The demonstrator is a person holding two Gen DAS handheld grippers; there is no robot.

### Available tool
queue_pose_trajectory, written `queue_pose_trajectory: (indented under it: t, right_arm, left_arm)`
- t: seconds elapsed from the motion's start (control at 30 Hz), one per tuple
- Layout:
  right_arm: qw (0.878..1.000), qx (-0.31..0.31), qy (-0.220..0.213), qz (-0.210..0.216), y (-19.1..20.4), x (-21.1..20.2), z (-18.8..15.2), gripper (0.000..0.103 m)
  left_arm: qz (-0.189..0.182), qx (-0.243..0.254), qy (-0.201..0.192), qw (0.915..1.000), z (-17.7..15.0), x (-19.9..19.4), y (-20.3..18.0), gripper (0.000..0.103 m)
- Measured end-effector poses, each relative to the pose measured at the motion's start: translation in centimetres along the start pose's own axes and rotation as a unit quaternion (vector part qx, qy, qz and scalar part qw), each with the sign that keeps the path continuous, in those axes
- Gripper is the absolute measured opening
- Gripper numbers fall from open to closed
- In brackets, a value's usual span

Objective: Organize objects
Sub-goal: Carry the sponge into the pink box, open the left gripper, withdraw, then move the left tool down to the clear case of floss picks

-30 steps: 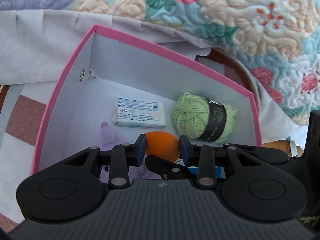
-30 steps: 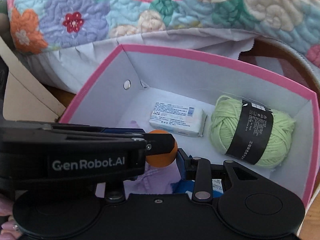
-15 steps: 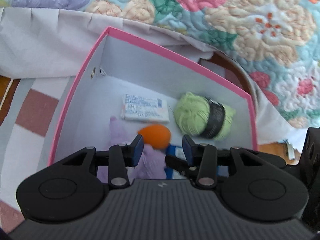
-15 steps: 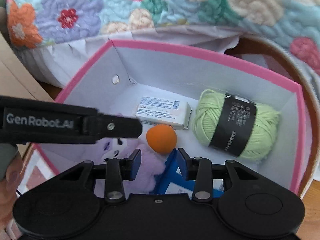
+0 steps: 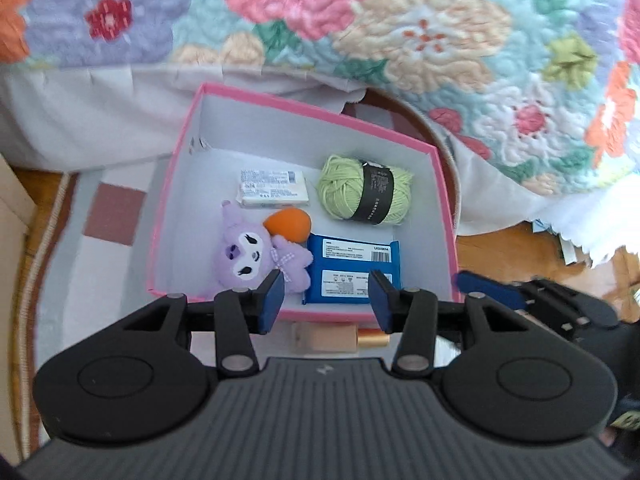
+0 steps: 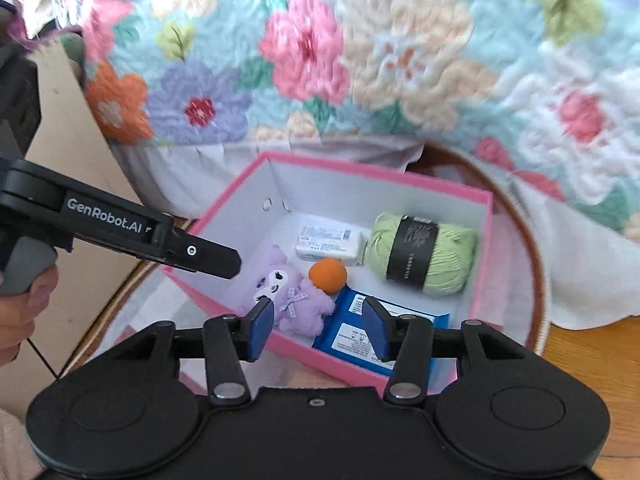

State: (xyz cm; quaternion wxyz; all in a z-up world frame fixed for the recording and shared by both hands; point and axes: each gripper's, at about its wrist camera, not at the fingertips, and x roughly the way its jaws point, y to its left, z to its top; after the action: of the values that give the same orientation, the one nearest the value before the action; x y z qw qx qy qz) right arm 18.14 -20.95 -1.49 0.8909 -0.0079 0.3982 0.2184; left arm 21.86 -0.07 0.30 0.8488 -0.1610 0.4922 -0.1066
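Note:
A pink box (image 5: 316,109) (image 6: 376,170) with white walls holds a green yarn ball (image 5: 366,194) (image 6: 424,254), a white packet (image 5: 274,188) (image 6: 330,242), an orange ball (image 5: 288,225) (image 6: 328,276), a purple plush (image 5: 256,254) (image 6: 286,292) and a blue packet (image 5: 352,274) (image 6: 360,338). My left gripper (image 5: 326,300) hovers over the box's near edge, jaws opening, nothing between them. My right gripper (image 6: 316,330) hangs above the near wall, jaws opening and empty. The left gripper's finger (image 6: 208,254) shows in the right wrist view.
A flowered quilt (image 5: 400,32) (image 6: 360,60) and white sheet lie behind the box. A checked rug (image 5: 108,216) lies under it on a wooden floor (image 6: 592,352). A small wooden block (image 5: 324,338) sits just before the box. A hand (image 6: 20,308) grips the left handle.
Both grippers rose and backed out of the box, jaws widening. The purple plush and blue packet, hidden before, now lie in plain sight inside.

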Motion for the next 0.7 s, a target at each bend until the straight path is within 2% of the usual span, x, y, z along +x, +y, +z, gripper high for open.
queue_pose_trajectory:
  t: [0.2,0.43,0.7]
  right_arm:
    - [0.999,-0.030,-0.024,-0.001,1.6,-6.1,0.0,0.061]
    - [0.997,-0.058,-0.031,0.033,4.8,-11.1,-0.4,0.062]
    - [0.994,-0.096,-0.020,0.038,6.5,-14.4,-3.4,0.067]
  left_arm:
    - [0.028,0.026,-0.011,0.9992,-1.5,-4.5,-1.8,0.052]
    - [0.045,0.058,-0.015,0.9972,-4.4,-8.6,-3.7,0.053]
    - [0.044,0.076,-0.015,0.9960,-8.1,-11.2,-4.8,0.053]
